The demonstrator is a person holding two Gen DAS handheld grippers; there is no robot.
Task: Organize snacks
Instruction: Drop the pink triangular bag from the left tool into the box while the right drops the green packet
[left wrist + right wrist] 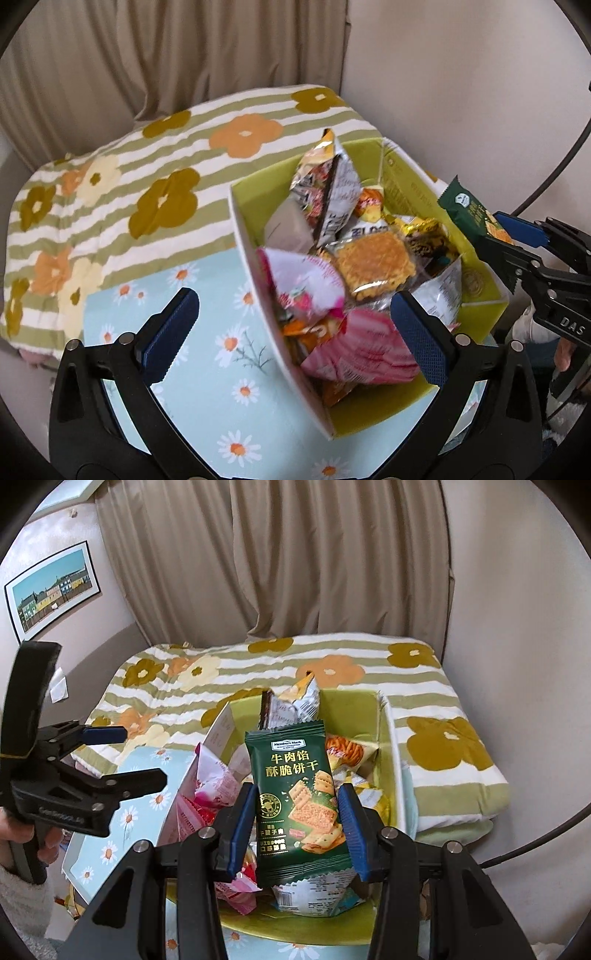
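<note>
Green cracker packet (295,805), long axis toward 12 o'clock, clamped in right gripper (295,827) directly above snack box (388,738); left gripper (291,332) wide open, empty, nearer box.

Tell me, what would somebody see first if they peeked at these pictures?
First, the dark green cracker packet, pinched upright in the right gripper above the box. Next, the box with the green inside, stuffed with shiny snack bags, a pink packet at its near end. The left gripper hangs open over the box's daisy-patterned side, and behind lies a striped blanket with big flowers.
</note>
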